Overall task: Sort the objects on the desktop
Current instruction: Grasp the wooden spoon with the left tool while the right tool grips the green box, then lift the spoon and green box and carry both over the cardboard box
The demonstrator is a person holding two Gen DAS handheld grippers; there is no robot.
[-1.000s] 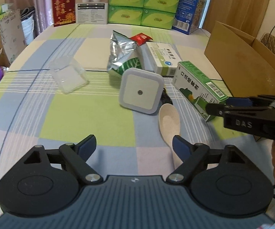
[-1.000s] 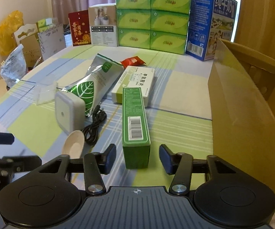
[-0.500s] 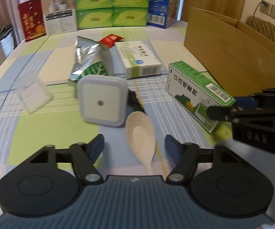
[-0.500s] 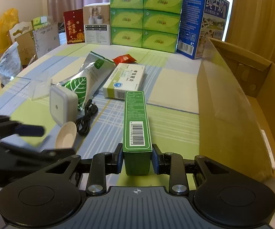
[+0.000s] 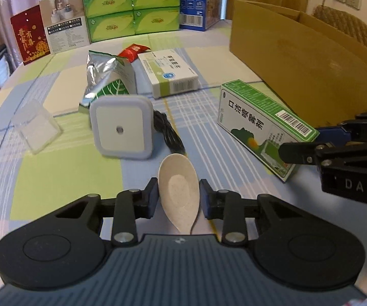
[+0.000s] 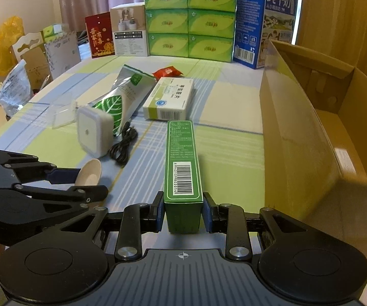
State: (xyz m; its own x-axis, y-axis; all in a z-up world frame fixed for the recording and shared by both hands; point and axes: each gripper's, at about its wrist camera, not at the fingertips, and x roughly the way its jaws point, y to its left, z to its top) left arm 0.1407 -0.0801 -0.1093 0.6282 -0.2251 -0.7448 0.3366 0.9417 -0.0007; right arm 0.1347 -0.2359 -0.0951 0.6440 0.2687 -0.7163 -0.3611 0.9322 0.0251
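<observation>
A beige spoon (image 5: 179, 191) lies on the checked tablecloth with its bowl between the fingers of my left gripper (image 5: 178, 197), which is shut on it. The same spoon (image 6: 89, 174) shows at the left of the right wrist view, inside the left gripper (image 6: 81, 181). My right gripper (image 6: 182, 213) is shut on the near end of a long green box (image 6: 182, 163). That green box (image 5: 260, 125) lies at the right in the left wrist view, with the right gripper (image 5: 308, 140) clamped on its near end.
A white square night light (image 5: 122, 127) with a black cable (image 5: 169, 134), a foil leaf pouch (image 5: 107, 79), a white medicine box (image 5: 168, 72), a red sachet (image 5: 133, 51) and a clear plastic case (image 5: 37, 127) lie on the table. An open cardboard carton (image 6: 311, 117) stands at the right. Tissue packs (image 6: 188, 17) line the back.
Both grippers went from open to shut: the right one closed on the green box first, then the left one moved forward over the spoon and closed on its bowl.
</observation>
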